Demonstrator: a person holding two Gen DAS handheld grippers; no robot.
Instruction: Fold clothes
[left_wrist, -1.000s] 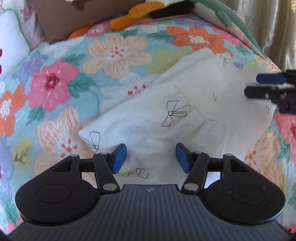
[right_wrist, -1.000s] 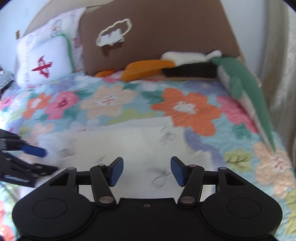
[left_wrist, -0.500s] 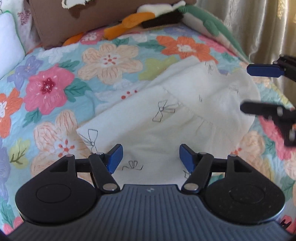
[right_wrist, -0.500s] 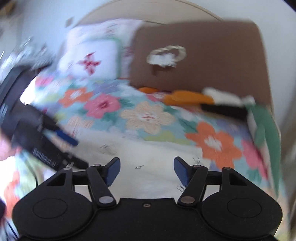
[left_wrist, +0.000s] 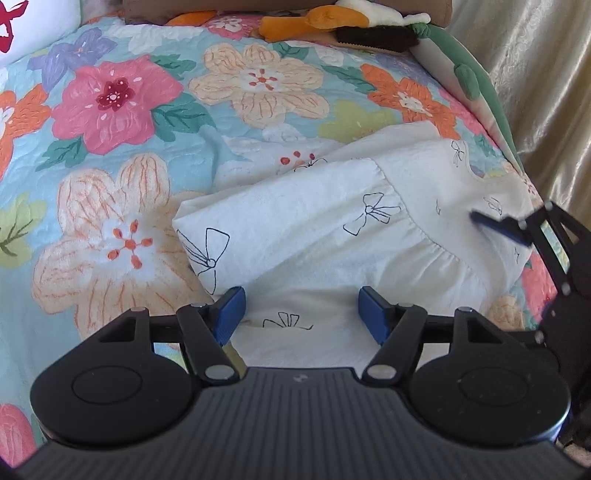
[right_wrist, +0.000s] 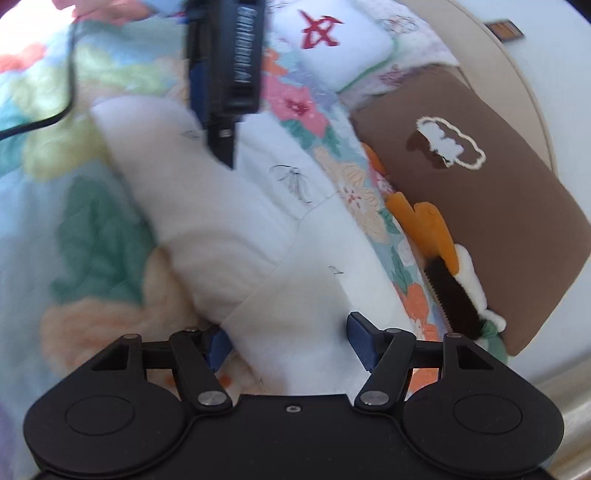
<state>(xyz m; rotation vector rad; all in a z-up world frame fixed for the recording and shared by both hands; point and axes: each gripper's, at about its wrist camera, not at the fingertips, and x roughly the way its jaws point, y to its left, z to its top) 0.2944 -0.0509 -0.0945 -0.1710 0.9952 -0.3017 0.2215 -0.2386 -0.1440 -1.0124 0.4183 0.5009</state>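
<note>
A white garment printed with black bow outlines lies folded on a floral quilt, directly ahead of and beneath the left gripper, whose blue pads stand well apart with the cloth's near edge passing under the gap between them and neither pad pressing on it. The garment's gathered seam runs away from this gripper to its right, and the folded corner sits just ahead of its left finger. At the right border of the same view the right gripper comes in over the garment's far right end, one blue fingertip hovering above the cloth. From the right wrist camera, the right gripper shows its jaws spread wide with a flap of the white garment lying between and ahead of them; the left pad sits at the flap's edge, though the blur makes it hard to say whether it touches, and the right pad is clear of the fabric. The left gripper hangs over the garment's other end, ahead and to the left in that view. Beyond the cloth, off to the right gripper's right, lie a brown cushion and a plush toy with orange, black and white parts.
</note>
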